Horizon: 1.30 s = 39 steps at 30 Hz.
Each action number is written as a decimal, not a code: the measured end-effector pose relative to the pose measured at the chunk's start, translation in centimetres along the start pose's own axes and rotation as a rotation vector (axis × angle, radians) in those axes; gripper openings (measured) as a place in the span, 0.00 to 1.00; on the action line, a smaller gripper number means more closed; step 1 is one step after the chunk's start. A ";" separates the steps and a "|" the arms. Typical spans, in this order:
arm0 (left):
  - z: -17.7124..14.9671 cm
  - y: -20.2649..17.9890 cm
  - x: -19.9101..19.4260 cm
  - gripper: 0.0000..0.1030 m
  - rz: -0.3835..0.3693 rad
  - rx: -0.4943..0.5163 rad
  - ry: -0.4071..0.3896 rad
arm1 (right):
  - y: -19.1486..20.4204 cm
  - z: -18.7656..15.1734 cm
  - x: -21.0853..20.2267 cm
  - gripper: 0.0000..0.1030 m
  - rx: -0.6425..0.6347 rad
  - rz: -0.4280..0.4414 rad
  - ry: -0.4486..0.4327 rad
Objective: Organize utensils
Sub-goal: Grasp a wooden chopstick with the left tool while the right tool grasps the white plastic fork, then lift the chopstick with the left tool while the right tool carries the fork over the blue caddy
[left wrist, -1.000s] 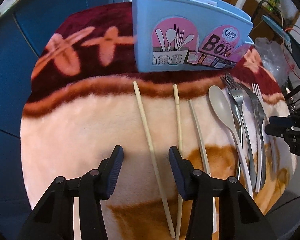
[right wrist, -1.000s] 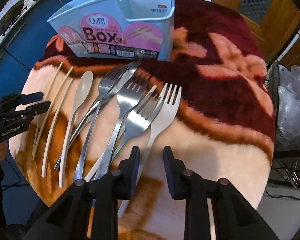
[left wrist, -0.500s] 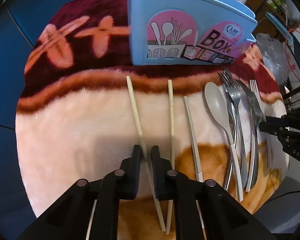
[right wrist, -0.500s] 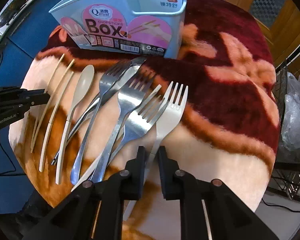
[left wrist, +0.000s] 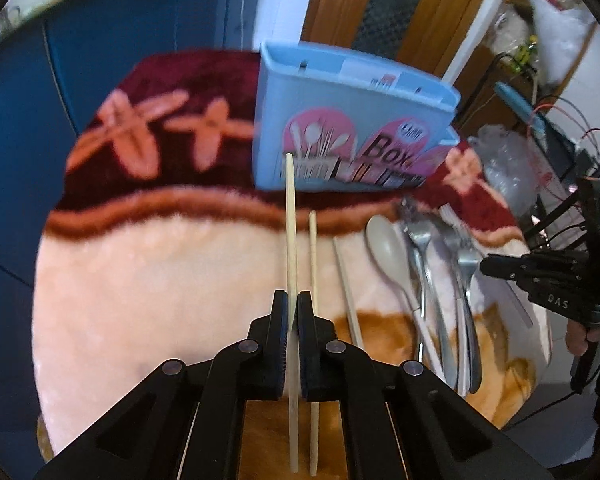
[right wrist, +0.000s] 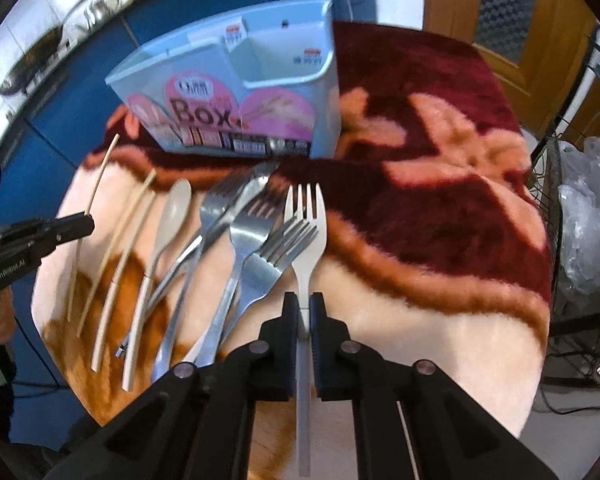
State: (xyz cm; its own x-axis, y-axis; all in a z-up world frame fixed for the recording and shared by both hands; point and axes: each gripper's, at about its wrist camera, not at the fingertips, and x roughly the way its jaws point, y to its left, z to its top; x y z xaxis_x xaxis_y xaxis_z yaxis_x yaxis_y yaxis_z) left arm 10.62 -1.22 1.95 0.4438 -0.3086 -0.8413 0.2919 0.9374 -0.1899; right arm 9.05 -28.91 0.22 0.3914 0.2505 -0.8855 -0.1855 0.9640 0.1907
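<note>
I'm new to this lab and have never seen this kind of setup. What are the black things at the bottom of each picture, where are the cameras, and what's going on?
No robot here: a person holds a pair of black tongs in each hand, with a wide-angle camera on each looking forward along its fingers.

The left view shows the left tongs shut on a pale chopstick, its far end raised in front of the blue utensil box. The right view shows the right tongs shut on the handle of a white fork.

Both have just closed on these. On the plush blanket lie more chopsticks, a beige spoon and steel forks. Each tongs also appears at the edge of the other's view.
</note>
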 end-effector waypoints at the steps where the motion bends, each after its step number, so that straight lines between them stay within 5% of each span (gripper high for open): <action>1: 0.0 0.0 -0.5 0.04 -0.005 0.004 -0.020 | -0.1 -0.3 -0.2 0.08 0.014 0.008 -0.016; 6: 0.3 -0.4 -1.6 0.04 -0.010 0.028 -0.104 | -0.7 -2.4 -1.2 0.08 0.065 -0.008 -0.060; 13: -0.1 0.3 -2.6 0.04 -0.029 0.028 -0.153 | 0.8 -4.1 -0.3 0.08 0.010 -0.080 0.020; 21: -0.1 1.2 -2.0 0.04 -0.034 0.046 -0.171 | 1.9 -2.2 1.2 0.10 -0.042 -0.146 0.056; 32: 0.0 2.2 -2.0 0.04 -0.143 0.104 -0.224 | 2.8 0.9 2.9 0.16 -0.048 -0.242 0.167; 39: 0.2 2.3 -2.7 0.04 -0.177 0.132 -0.257 | 4.4 0.3 2.0 0.15 -0.051 -0.319 0.058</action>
State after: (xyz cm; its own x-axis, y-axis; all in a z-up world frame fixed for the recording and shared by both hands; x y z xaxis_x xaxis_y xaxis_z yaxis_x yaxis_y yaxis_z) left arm 10.25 1.74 3.85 0.5705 -0.5114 -0.6426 0.4833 0.8417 -0.2407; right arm 9.28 -24.11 -0.59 0.3854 -0.0706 -0.9200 -0.1072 0.9869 -0.1207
